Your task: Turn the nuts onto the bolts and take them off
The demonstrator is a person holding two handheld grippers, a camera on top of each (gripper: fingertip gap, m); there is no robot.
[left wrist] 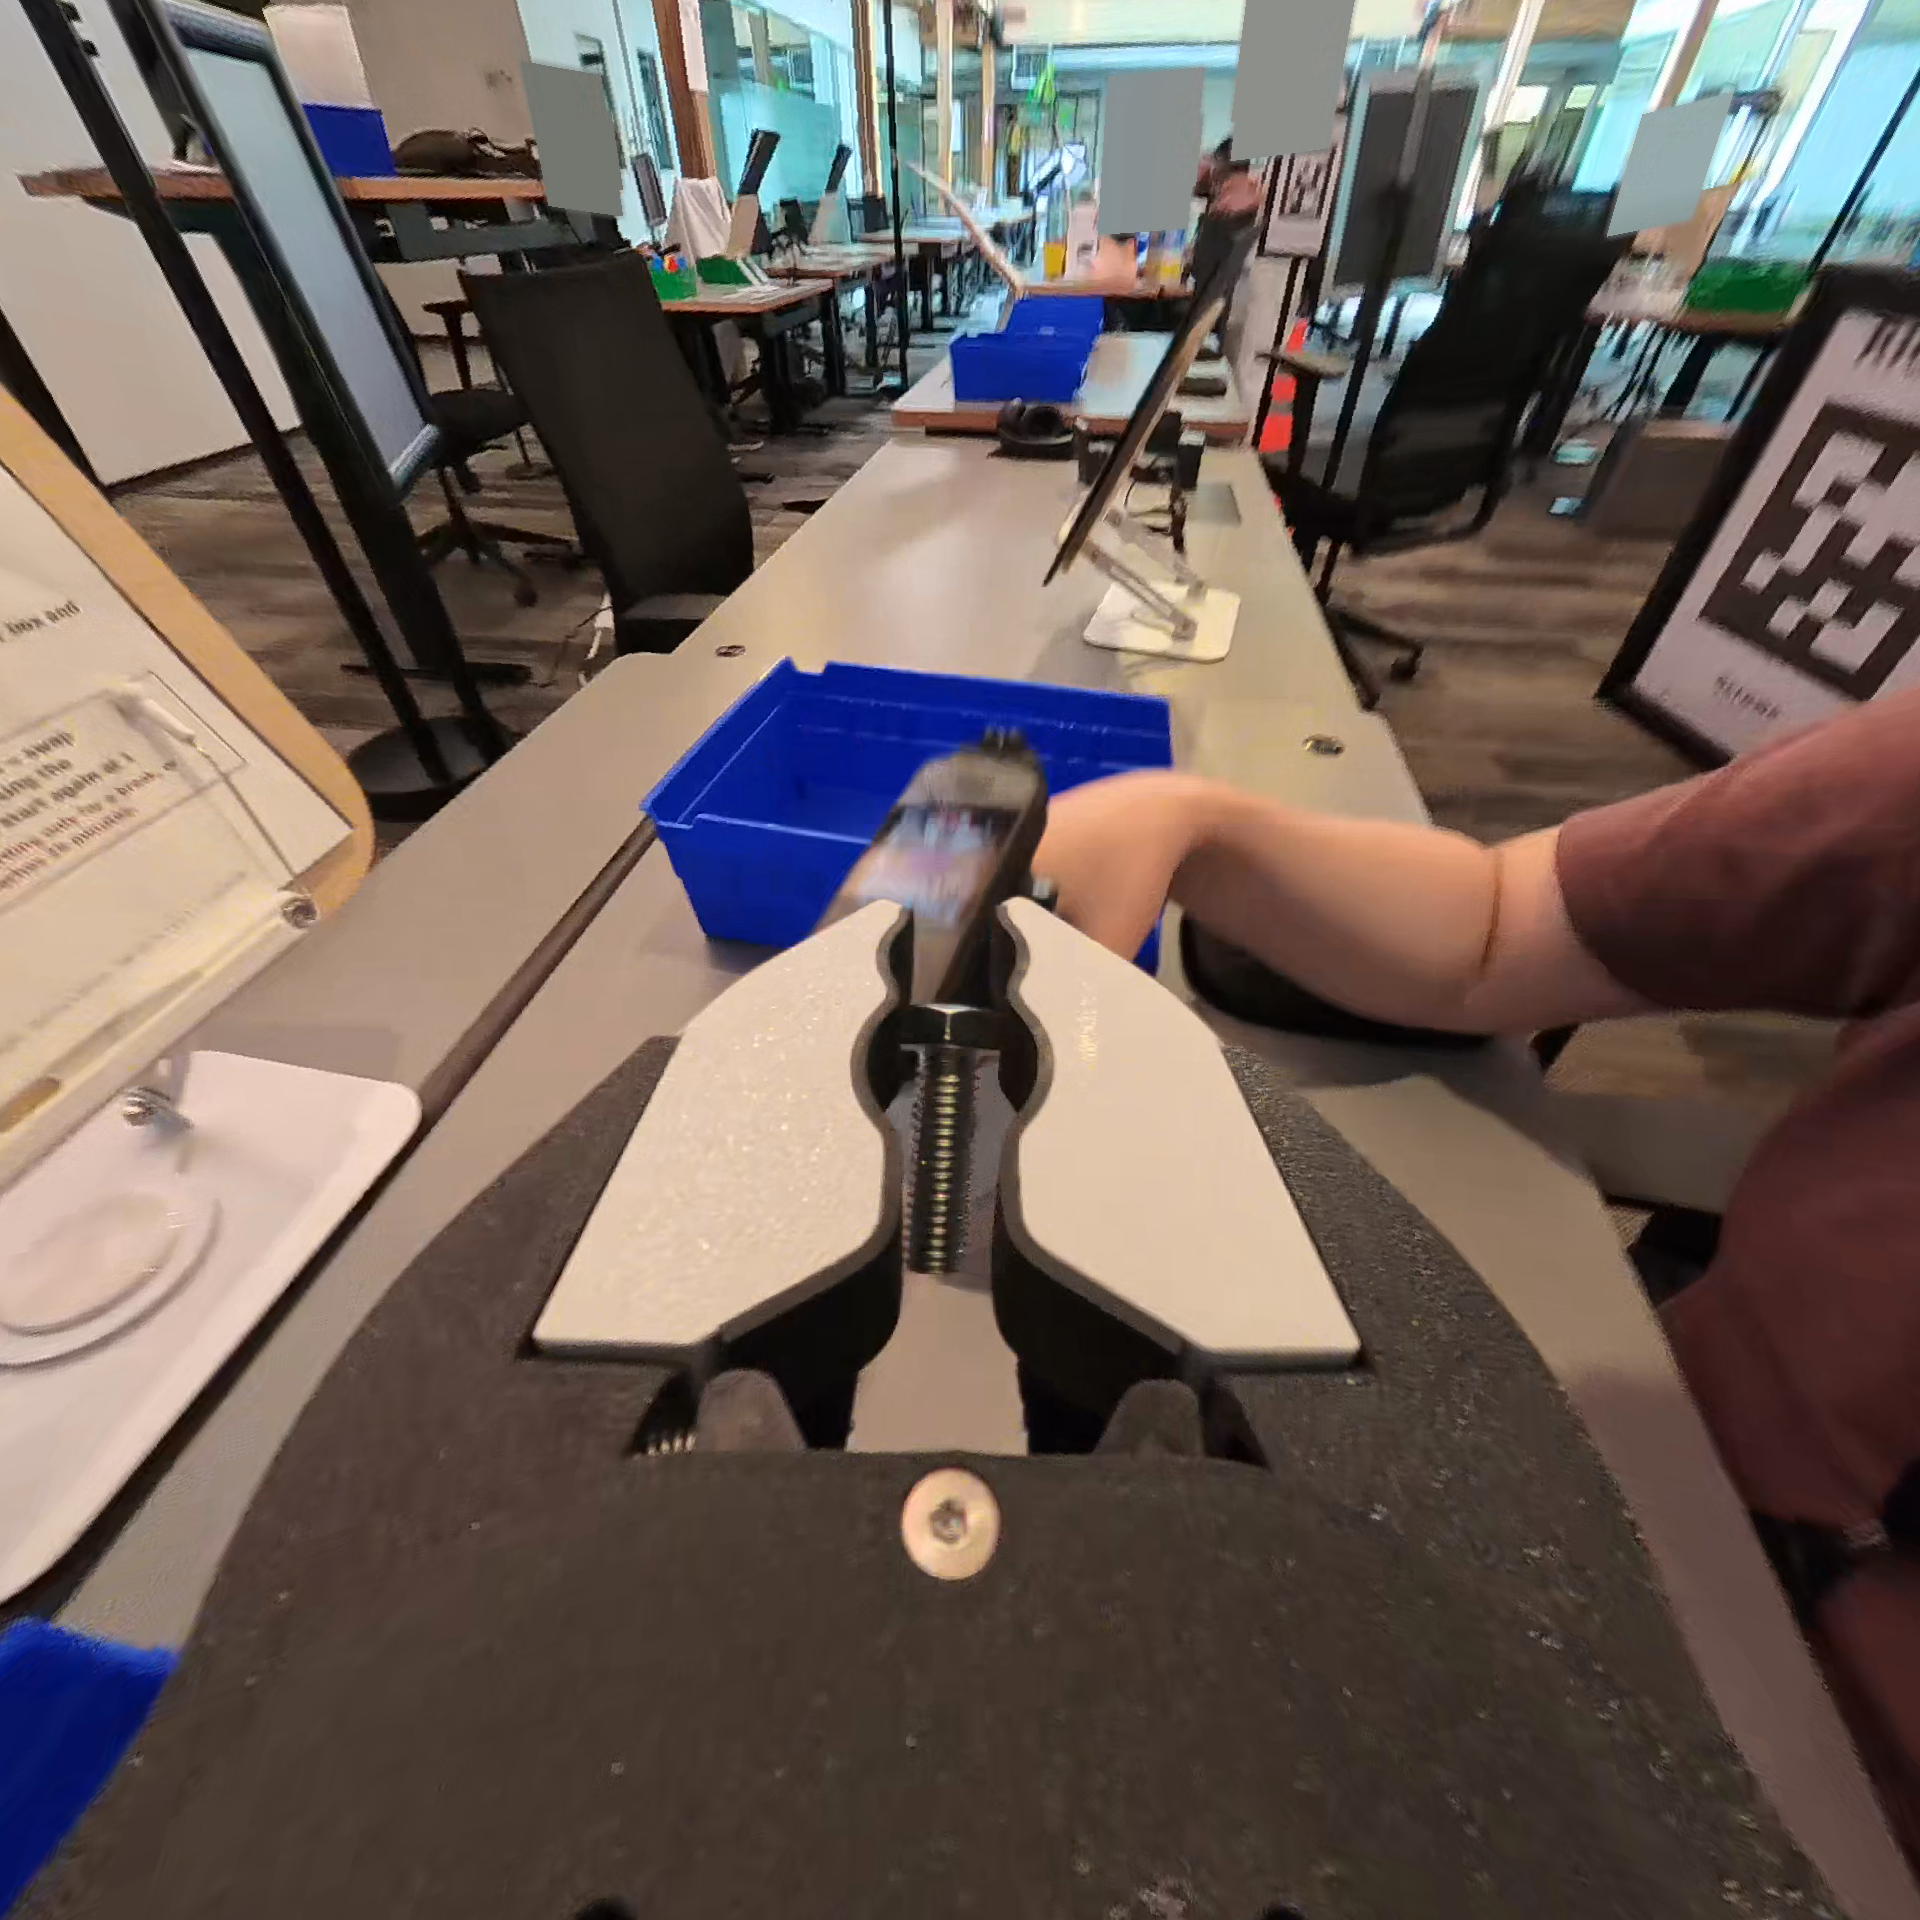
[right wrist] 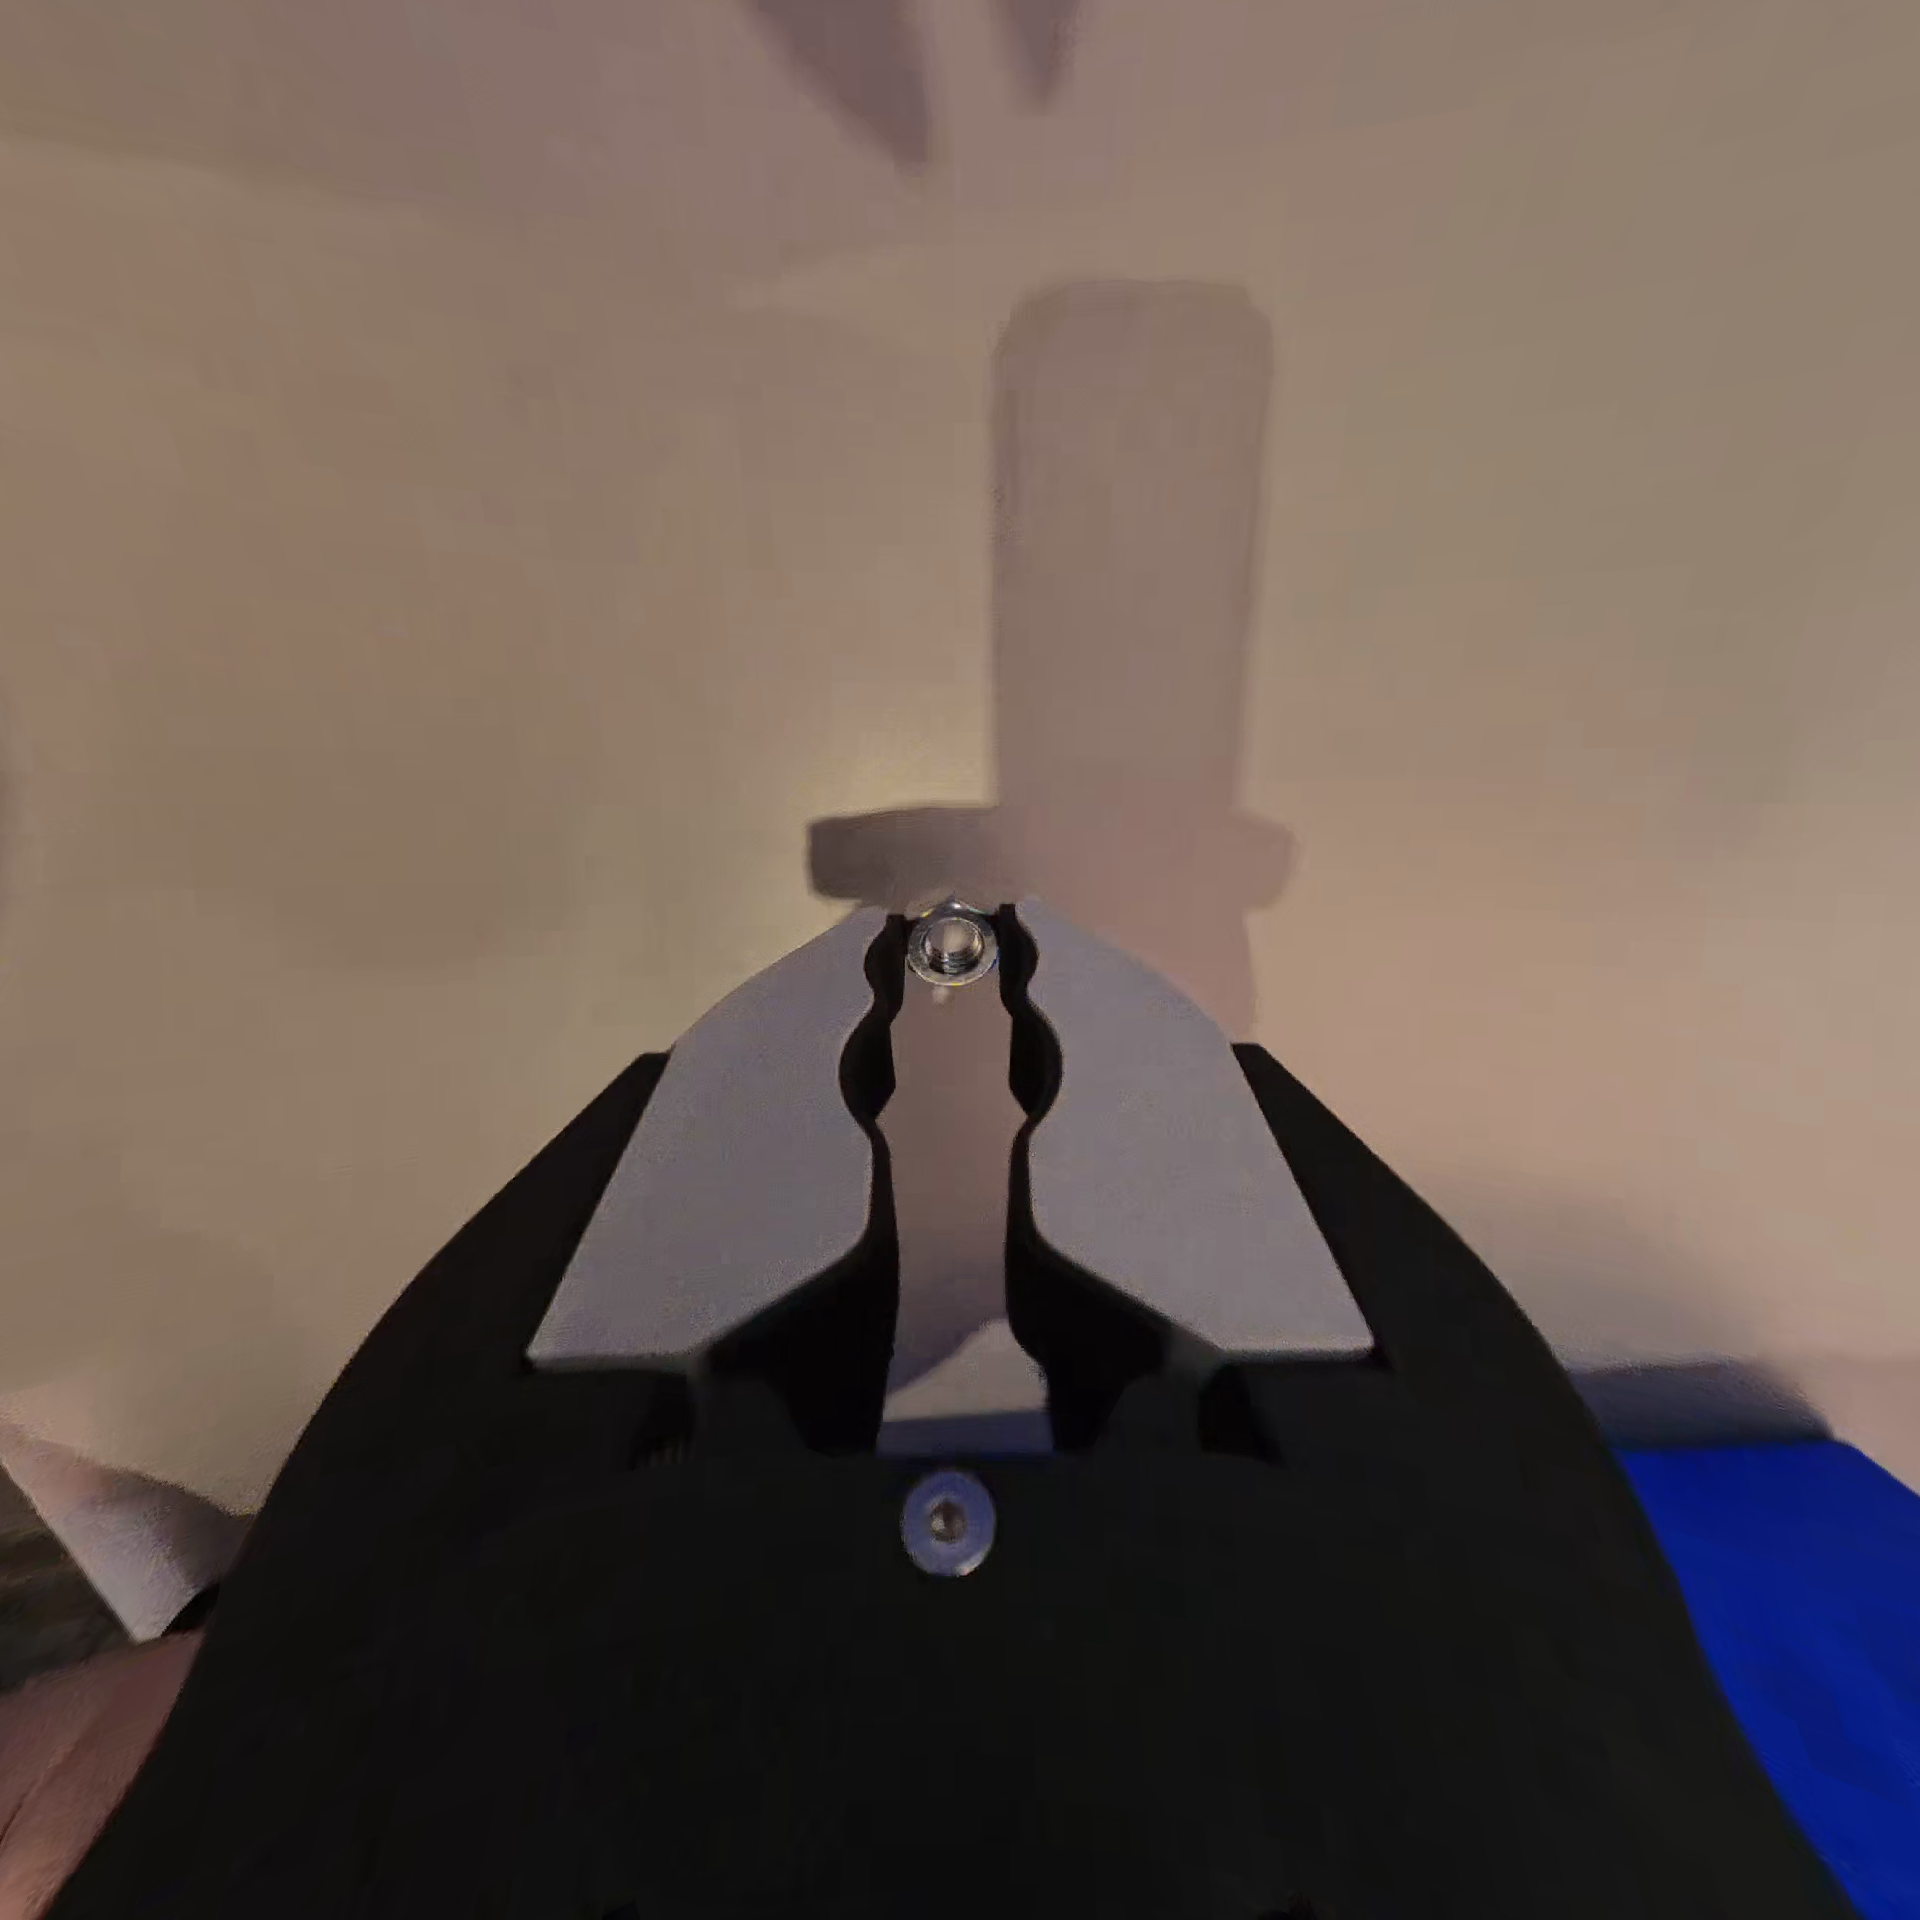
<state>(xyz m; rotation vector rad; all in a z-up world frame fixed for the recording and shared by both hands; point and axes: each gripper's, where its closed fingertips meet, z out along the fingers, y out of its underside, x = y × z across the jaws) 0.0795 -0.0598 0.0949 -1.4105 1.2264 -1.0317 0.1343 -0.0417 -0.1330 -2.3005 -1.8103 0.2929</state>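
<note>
In the left wrist view my left gripper point(left wrist: 948, 925) is shut on a bolt point(left wrist: 940, 1153). Its hex head sits in the notch between the grey fingers and its threaded shaft points back toward the camera. Just ahead of the fingertips is a blurred dark tool point(left wrist: 961, 831) held by a person's hand point(left wrist: 1122, 862); I take it for the right gripper. In the right wrist view my right gripper point(right wrist: 951, 925) is shut on a small silver nut point(right wrist: 951, 951) at its fingertips, with the hole facing the camera. Everything behind the nut is blurred.
A blue bin point(left wrist: 904, 769) stands on the grey table point(left wrist: 935, 561) just beyond the grippers; a blue edge also shows in the right wrist view point(right wrist: 1787, 1558). A sign board on a white base point(left wrist: 156, 1195) stands at left. A forearm point(left wrist: 1455, 925) crosses from the right. A monitor point(left wrist: 1132, 457) stands farther back. The gap from one gripper's tips to the other's is roughly 25 cm.
</note>
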